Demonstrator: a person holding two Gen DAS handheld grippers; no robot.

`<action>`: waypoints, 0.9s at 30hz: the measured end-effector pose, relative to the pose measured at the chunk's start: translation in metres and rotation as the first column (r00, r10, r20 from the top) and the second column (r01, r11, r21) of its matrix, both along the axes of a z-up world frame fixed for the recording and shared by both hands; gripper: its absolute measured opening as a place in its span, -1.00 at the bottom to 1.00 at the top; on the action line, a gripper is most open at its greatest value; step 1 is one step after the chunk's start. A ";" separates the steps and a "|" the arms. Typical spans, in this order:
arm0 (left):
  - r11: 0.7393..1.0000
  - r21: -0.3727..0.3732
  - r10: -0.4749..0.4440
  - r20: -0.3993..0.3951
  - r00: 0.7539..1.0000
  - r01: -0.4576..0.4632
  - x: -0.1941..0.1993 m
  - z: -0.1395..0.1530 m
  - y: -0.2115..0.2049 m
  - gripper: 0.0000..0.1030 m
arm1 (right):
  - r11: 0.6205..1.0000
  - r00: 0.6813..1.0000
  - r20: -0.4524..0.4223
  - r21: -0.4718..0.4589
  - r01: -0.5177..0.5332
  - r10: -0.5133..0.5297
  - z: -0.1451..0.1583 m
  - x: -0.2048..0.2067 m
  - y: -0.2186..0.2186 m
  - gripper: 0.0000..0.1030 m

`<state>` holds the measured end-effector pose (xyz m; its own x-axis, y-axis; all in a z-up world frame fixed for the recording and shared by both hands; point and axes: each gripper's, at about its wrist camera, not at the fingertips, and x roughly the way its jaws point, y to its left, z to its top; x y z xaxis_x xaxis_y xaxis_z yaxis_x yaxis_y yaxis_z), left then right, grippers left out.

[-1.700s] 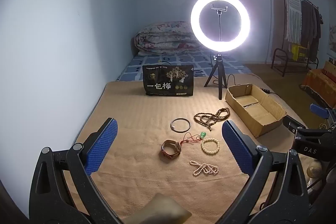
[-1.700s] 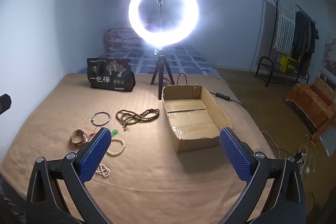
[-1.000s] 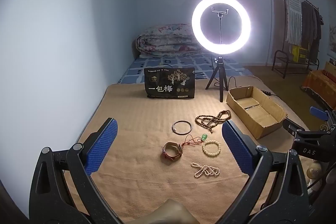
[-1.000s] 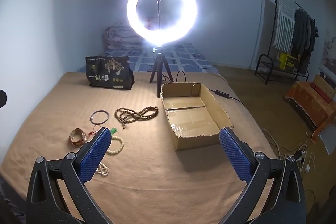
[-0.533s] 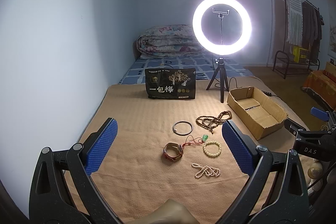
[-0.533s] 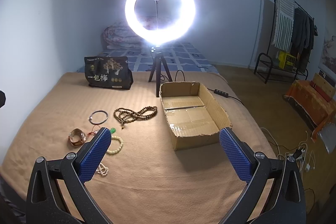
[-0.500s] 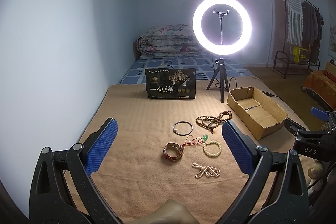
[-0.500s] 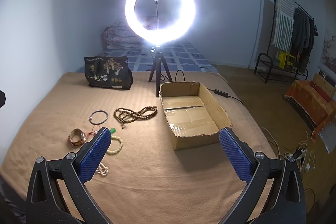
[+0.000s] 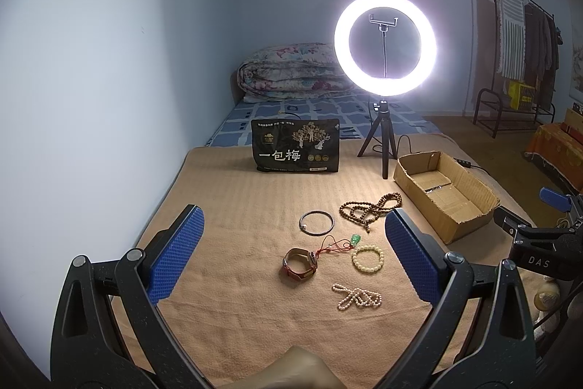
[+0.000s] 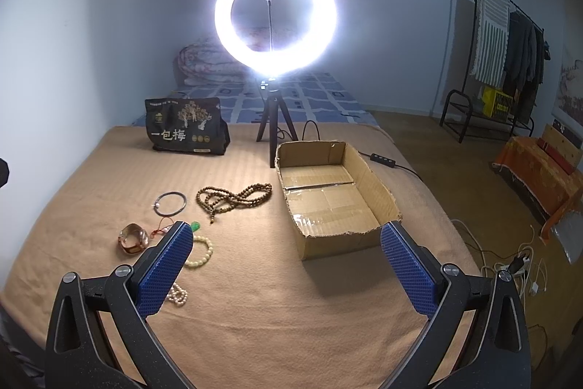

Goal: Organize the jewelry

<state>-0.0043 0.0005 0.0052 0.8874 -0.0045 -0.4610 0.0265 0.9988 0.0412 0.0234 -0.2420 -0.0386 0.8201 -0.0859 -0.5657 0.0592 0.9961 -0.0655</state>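
Note:
Jewelry lies on a tan blanket (image 9: 237, 206): a brown bead necklace (image 9: 370, 209) (image 10: 233, 197), a thin dark bangle (image 9: 316, 223) (image 10: 170, 203), a brown leather bracelet (image 9: 299, 263) (image 10: 133, 238), a red cord with a green pendant (image 9: 355, 238) (image 10: 195, 226), a cream bead bracelet (image 9: 367, 257) (image 10: 204, 252) and a pearl strand (image 9: 357, 296) (image 10: 177, 294). An open, empty cardboard box (image 9: 442, 192) (image 10: 333, 195) sits to their right. My left gripper (image 9: 291, 261) is open above the jewelry. My right gripper (image 10: 286, 265) is open and empty near the box's front, also showing in the left wrist view (image 9: 539, 239).
A lit ring light on a black tripod (image 9: 384, 148) (image 10: 271, 133) stands behind the box. A black snack bag (image 9: 296, 145) (image 10: 186, 126) stands at the back. A folded quilt (image 9: 291, 72) lies beyond. A cable (image 10: 382, 160) runs right off the bed. A clothes rack (image 10: 503, 61) stands far right.
Both grippers have pulled back and risen slightly, so the jewelry and box sit a little farther away. Nothing on the blanket has moved.

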 end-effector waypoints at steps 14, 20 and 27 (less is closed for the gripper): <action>1.000 0.000 0.000 0.001 1.000 0.000 -0.001 0.001 0.000 0.97 | 1.000 1.000 0.001 0.002 0.000 0.000 0.000 0.000 -0.001 0.99; 1.000 -0.001 0.000 0.000 1.000 0.000 -0.001 0.001 0.001 0.97 | 1.000 1.000 -0.001 0.001 0.001 -0.001 0.000 0.000 0.000 0.99; 1.000 0.000 0.000 0.000 1.000 0.000 -0.001 0.001 0.000 0.97 | 1.000 1.000 -0.002 0.001 -0.001 0.002 -0.001 0.000 0.001 0.99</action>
<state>-0.0058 0.0008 0.0059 0.8872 -0.0040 -0.4613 0.0260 0.9988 0.0412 0.0235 -0.2414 -0.0396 0.8191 -0.0841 -0.5675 0.0575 0.9962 -0.0647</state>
